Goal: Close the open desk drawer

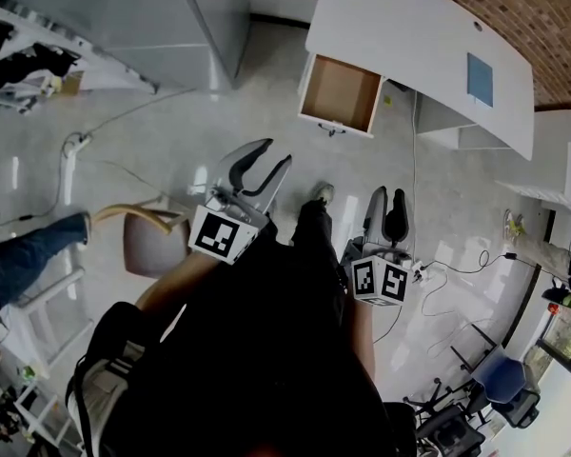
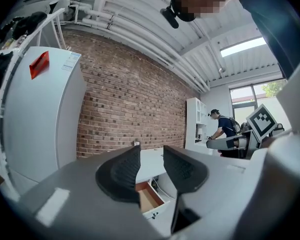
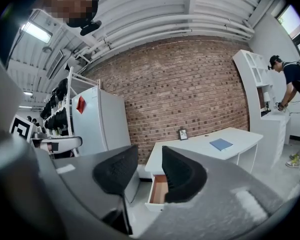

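A white desk [image 1: 428, 36] stands ahead against the brick wall. Its drawer [image 1: 341, 93] is pulled out at the left end, showing an empty brown inside. In the head view my left gripper [image 1: 278, 152] is held well short of the drawer, jaws apart with nothing between them. My right gripper [image 1: 389, 194] is lower and to the right, also open and empty. The left gripper view shows the drawer [image 2: 147, 196] far off below the gap of the left gripper [image 2: 151, 156]. In the right gripper view, the drawer [image 3: 159, 189] lies below the right gripper [image 3: 150, 156].
A tall grey cabinet [image 1: 171, 17] stands left of the desk. A wooden-framed chair [image 1: 152, 241] is at my left, with a person's leg [image 1: 33, 250] beyond it. Cables [image 1: 457, 269] trail over the floor at right. A blue book [image 1: 480, 77] lies on the desk.
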The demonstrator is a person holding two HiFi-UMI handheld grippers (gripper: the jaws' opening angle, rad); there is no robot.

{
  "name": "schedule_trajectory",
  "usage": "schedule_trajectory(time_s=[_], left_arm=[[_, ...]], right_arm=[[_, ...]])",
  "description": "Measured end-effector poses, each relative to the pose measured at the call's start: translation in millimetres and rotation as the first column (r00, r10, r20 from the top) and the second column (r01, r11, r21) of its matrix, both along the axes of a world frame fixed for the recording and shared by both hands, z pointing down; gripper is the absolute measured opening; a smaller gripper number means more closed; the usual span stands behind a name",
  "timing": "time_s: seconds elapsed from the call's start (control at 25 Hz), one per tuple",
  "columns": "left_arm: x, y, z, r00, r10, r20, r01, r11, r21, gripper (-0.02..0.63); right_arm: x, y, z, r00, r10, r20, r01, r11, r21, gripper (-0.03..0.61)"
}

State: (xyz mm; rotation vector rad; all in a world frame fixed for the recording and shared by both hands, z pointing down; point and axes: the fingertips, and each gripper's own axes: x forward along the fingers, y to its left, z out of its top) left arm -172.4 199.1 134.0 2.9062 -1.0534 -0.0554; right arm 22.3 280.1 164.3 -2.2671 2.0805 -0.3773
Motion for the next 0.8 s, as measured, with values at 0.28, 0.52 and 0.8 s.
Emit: schedule_trajectory(time_s=[0.28, 0.52, 0.8], left_arm=[[29, -26, 6, 1.000, -0.025, 0.013, 0.025, 1.000, 0.000, 0.158], [54, -62, 5, 0.996, -0.092, 0.019, 0.092, 0.996, -0.011, 0.158], [99, -103, 5, 0.990, -0.129, 0.055, 0.130, 0.991, -0.019, 0.166]], right_arm=[[29, -39, 8, 0.999, -0.044, 0.006, 0.044, 0.999, 0.008, 0.153], [58, -88, 14, 0.993, -0.118, -0.001, 0.118, 0.993, 0.000, 0.153], [96, -142, 20, 0.976, -0.217, -0.029, 0.216, 0.976, -0.027, 0.153]])
